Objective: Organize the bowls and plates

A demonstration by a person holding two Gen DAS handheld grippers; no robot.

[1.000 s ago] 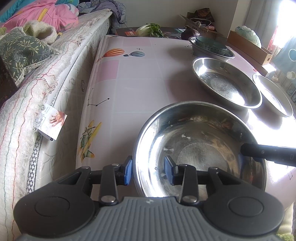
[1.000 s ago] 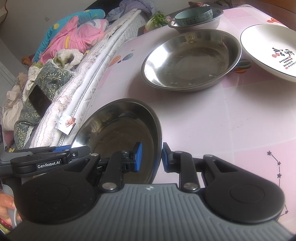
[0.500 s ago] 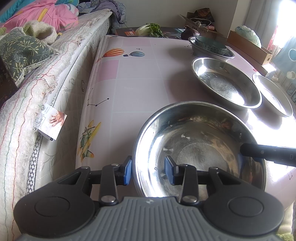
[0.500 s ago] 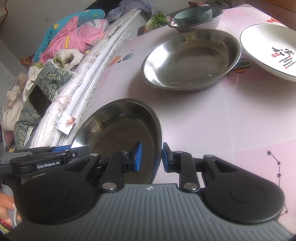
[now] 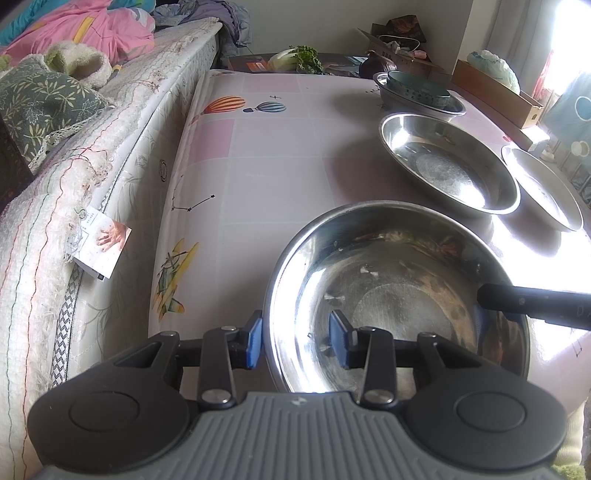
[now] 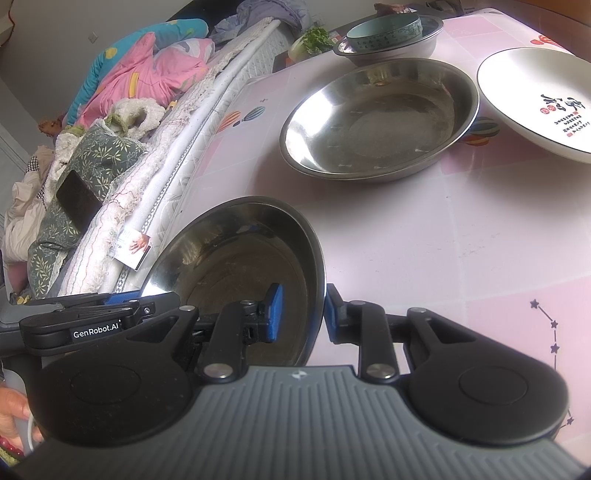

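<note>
A deep steel bowl [image 5: 399,280] [image 6: 236,266] sits nearest on the pink table. My left gripper [image 5: 296,343] straddles its near-left rim, one blue pad outside and one inside, shut on the wall. My right gripper [image 6: 303,314] clamps the opposite rim the same way; its black finger [image 5: 532,304] reaches in from the right. Behind lies a wide shallow steel bowl [image 5: 447,166] [image 6: 380,122]. To its right is a white plate [image 6: 535,99] [image 5: 543,188] with printed characters. At the back, a teal bowl [image 5: 417,86] [image 6: 384,27] rests inside another steel bowl [image 6: 428,40].
The table [image 5: 277,166] carries a pink tiled cloth. A mattress [image 5: 92,177] with bedding runs along its left edge. Leafy greens [image 5: 299,57] and a cardboard box [image 5: 495,92] stand beyond the far end. A person's hand [image 6: 11,413] shows at the lower left.
</note>
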